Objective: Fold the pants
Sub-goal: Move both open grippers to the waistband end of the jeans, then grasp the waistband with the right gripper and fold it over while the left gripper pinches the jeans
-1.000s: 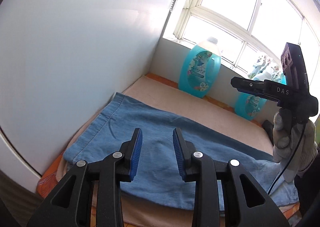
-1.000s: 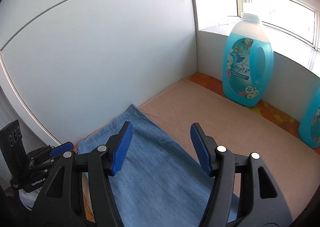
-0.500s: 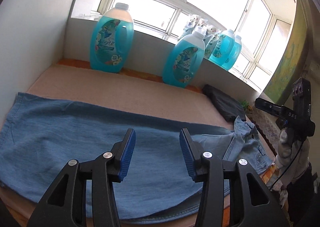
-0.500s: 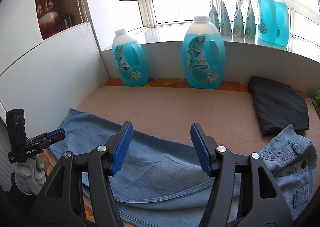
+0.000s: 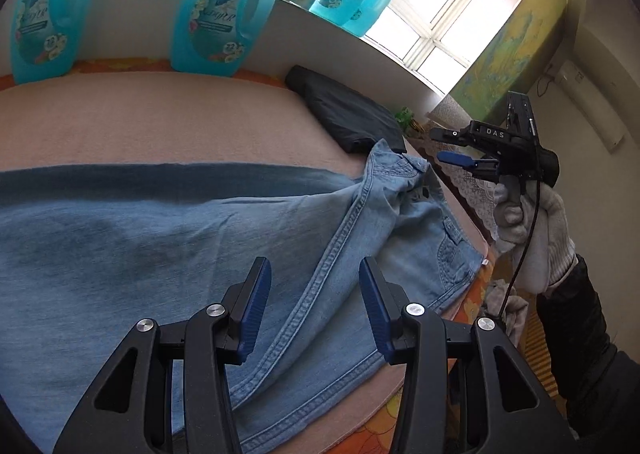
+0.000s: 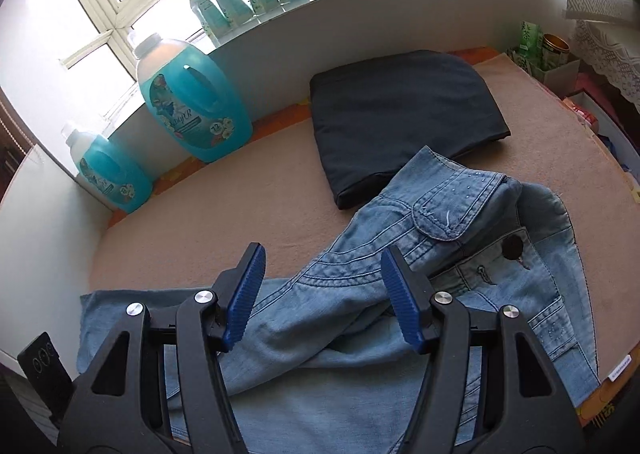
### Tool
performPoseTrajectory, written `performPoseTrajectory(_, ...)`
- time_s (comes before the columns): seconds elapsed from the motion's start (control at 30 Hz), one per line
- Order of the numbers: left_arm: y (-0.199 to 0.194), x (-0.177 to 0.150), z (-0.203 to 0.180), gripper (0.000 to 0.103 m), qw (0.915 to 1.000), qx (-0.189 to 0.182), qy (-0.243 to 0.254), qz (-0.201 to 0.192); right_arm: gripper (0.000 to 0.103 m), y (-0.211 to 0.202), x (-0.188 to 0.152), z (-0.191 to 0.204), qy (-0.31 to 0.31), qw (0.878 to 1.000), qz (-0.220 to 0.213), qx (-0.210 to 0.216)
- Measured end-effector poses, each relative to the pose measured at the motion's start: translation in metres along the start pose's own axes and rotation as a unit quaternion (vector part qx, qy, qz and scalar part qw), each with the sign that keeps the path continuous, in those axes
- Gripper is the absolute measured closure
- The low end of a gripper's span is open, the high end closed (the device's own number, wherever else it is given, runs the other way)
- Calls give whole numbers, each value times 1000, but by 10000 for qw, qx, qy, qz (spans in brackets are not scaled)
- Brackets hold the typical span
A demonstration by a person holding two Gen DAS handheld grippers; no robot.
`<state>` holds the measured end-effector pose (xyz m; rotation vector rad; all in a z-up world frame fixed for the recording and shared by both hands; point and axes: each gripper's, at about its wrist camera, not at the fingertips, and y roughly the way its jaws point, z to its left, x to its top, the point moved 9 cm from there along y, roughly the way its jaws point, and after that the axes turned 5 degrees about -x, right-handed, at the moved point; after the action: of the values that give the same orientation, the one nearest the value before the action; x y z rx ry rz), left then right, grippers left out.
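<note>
We hold both tongs spread and empty above the blue jeans (image 6: 400, 254), which lie lengthwise across the tan mat (image 6: 240, 209). Our right gripper (image 6: 322, 294) hangs over the rumpled waistband end beside the folded black garment (image 6: 400, 113). Our left gripper (image 5: 314, 310) hovers over the leg seam, nearer the hems.

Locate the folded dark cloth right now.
The folded dark cloth lies on the beige mat below the windowsill, at the right wrist view's upper centre, its near edge meeting the light-blue denim pants waistband.
</note>
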<state>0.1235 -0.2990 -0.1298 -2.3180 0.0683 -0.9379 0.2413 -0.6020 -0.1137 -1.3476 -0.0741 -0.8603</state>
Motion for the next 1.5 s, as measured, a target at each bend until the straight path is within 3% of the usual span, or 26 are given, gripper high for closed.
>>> performPoseTrajectory(0.13, 18, -13, -3, 58, 9994, 7, 112, 324, 41, 45, 19, -15, 217, 9973, 492, -496)
performPoseTrajectory(0.27, 23, -24, 5, 58, 9984, 113, 137, 528, 41, 84, 25, -26, -138, 9861, 848, -1422)
performPoseTrajectory(0.4, 24, -30, 11, 58, 9979, 131, 175, 610, 41, 99, 26, -25, -219, 9796, 1001, -1727)
performPoseTrajectory(0.53, 31, -37, 16, 58, 9972, 149, 174, 707, 41, 105, 26, 0, -641, 9752, 1110, -1805)
performPoseTrajectory(0.73, 33, -42, 16, 58, 9976, 46, 188, 667, 41, 127, 11, 8, -1520, 9394, 1557, -2650)
performPoseTrajectory(0.93, 36, -41, 15, 58, 9978, 0, 176, 641, 38, 139, 11, 1, -1641, 9287, 1576, -2927)
performPoseTrajectory(1.03, 35, -40, 14, 58, 9978, -1, 187, 639, 38, 136, 9, -1, -1591, 9316, 1543, -2881)
performPoseTrajectory(1.07, 35, -41, 14, 58, 9977, -5, 208, 647, 45, 134, 7, -2, -1604, 9325, 1532, -2851)
performPoseTrajectory(1.1, 35, -41, 13, 58, 9975, -4, 233, 661, 64, 131, 3, -3, -1628, 9340, 1552, -2776)
performPoseTrajectory(1.2, 36, -44, 10, 58, 9971, 23, 320, 695, 87, 111, -1, -4, -1474, 9473, 1292, -2534)
performPoseTrajectory(1.33, 38, -46, 5, 58, 9955, 122, 524, 776, 93, 60, 8, -6, -837, 9750, 514, -1994)
performPoseTrajectory(1.5, 42, -48, -1, 62, 9927, 166, 828, 864, 94, -15, -2, -28, -83, 9914, -366, -1258)
